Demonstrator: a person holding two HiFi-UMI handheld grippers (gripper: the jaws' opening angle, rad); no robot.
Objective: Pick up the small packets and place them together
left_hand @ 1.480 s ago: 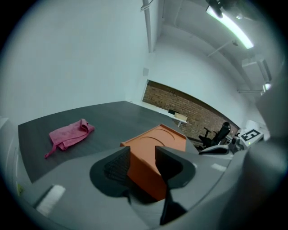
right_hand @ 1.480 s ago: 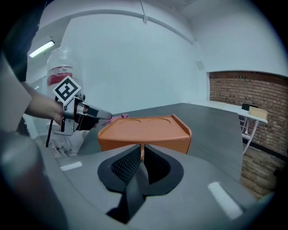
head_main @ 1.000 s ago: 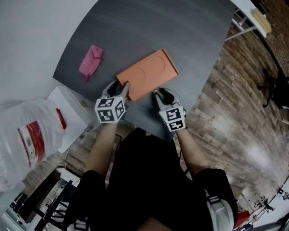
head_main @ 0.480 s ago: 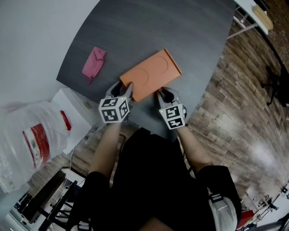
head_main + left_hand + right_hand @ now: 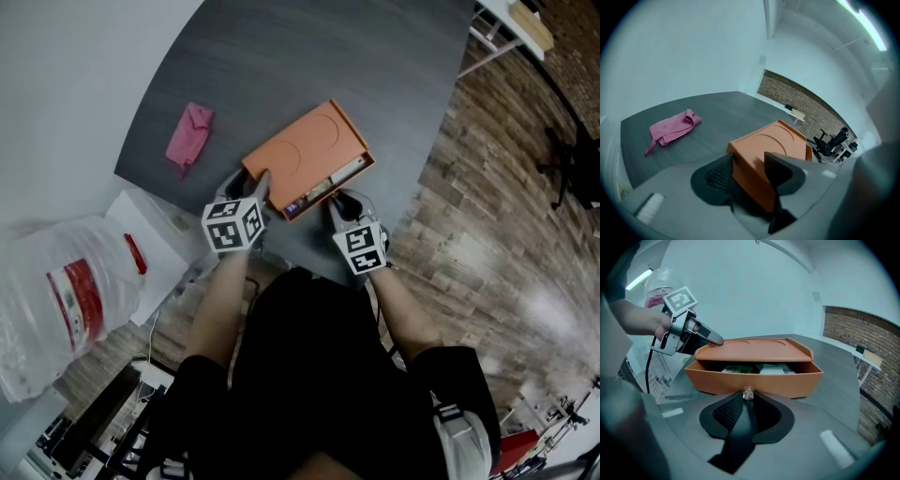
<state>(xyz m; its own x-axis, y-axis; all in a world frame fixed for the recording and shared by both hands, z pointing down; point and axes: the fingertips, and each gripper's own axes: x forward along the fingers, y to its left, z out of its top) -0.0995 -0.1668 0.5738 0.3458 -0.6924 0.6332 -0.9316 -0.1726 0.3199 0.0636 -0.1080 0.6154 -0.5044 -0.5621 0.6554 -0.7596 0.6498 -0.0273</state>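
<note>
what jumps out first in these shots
An orange box sits on the dark table, its drawer partly open with small packets inside. The right gripper, jaws just closed, pinches the drawer's clear knob while the left gripper clamps the box's near corner. A pink cloth lies off to the left.

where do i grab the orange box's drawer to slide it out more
Pinch the small clear knob at the middle of the drawer front, coming straight on from that side: the face is flat, and the knob is its only protruding part. The right tool has just been closing its jaws and now pinches it; the left tool clamps a corner of the orange box.
</note>
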